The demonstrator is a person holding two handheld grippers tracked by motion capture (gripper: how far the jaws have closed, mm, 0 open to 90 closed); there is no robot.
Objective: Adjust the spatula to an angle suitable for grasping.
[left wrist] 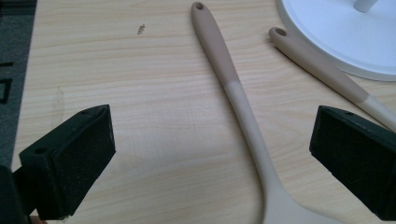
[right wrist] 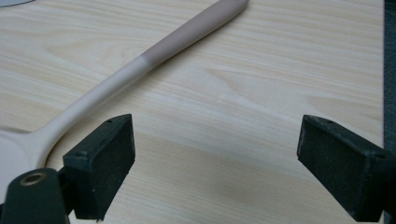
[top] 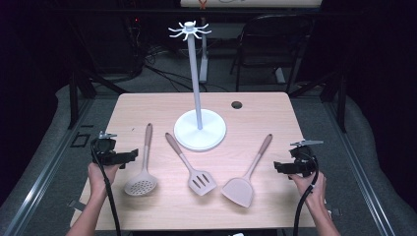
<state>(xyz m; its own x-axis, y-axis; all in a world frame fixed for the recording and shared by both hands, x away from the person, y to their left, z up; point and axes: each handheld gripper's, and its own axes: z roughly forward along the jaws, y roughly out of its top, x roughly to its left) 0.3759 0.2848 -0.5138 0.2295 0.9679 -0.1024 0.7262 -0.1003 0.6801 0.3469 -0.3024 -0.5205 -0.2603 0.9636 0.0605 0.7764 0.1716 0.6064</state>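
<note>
A white stand (top: 200,129) with a tall pole and a crown of hooks stood at the middle of the desk (top: 147,105), its round base taking up the centre. Three utensils lay in front of it, heads toward the person: a skimmer (top: 142,169) on the left, a slotted turner (top: 191,167) in the middle and a solid turner (top: 246,177) on the right. The slotted turner's handle end lay just beside the rim of the base; the other two handles were clear of it. A small round hole (top: 237,104) sat in the desk behind the stand, and a chair (top: 268,44) stood well beyond the far edge.

The left gripper (top: 129,158) was held at the left edge of the desk, jaws released and wide apart with nothing between the pads. In the left gripper view the skimmer's handle (left wrist: 233,88) ran across the bare wood ahead of the jaws, untouched.

The right gripper (top: 281,168) was held near the right edge, jaws likewise spread and holding nothing. In the right gripper view the solid turner's handle (right wrist: 163,46) lay ahead and toward the left jaw, apart from it.

Bare wood lay between each gripper and its nearest utensil, and open strips of desk separated the three utensils.
</note>
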